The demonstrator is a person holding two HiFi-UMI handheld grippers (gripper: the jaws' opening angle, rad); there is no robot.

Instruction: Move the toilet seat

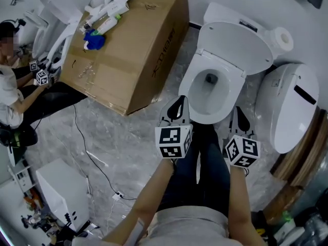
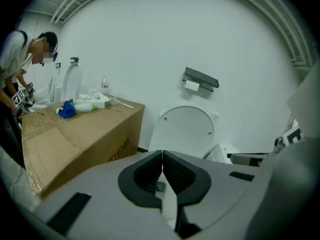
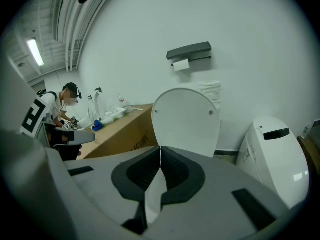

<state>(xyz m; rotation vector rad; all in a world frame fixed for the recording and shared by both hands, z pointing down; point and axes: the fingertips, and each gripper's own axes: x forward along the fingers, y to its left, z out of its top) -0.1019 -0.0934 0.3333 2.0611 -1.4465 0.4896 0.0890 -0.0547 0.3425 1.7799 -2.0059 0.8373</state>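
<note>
A white toilet stands ahead of me with its lid (image 1: 234, 44) raised against the tank and its seat (image 1: 189, 82) lying down round the bowl. My left gripper (image 1: 179, 102) hovers at the seat's front left edge, shut with nothing between its jaws. My right gripper (image 1: 240, 115) is beside the bowl's front right, also shut and empty. In the left gripper view the closed jaws (image 2: 162, 158) point toward the upright lid (image 2: 183, 128). The right gripper view shows its closed jaws (image 3: 160, 154) below the lid (image 3: 186, 118). Whether either gripper touches the seat I cannot tell.
A big cardboard box (image 1: 134, 50) with bottles on top stands left of the toilet. Another white toilet (image 1: 290, 106) is close on the right. A paper roll (image 1: 281, 39) sits on the tank. A person (image 1: 9, 88) works at far left. A cable (image 1: 91, 157) crosses the floor.
</note>
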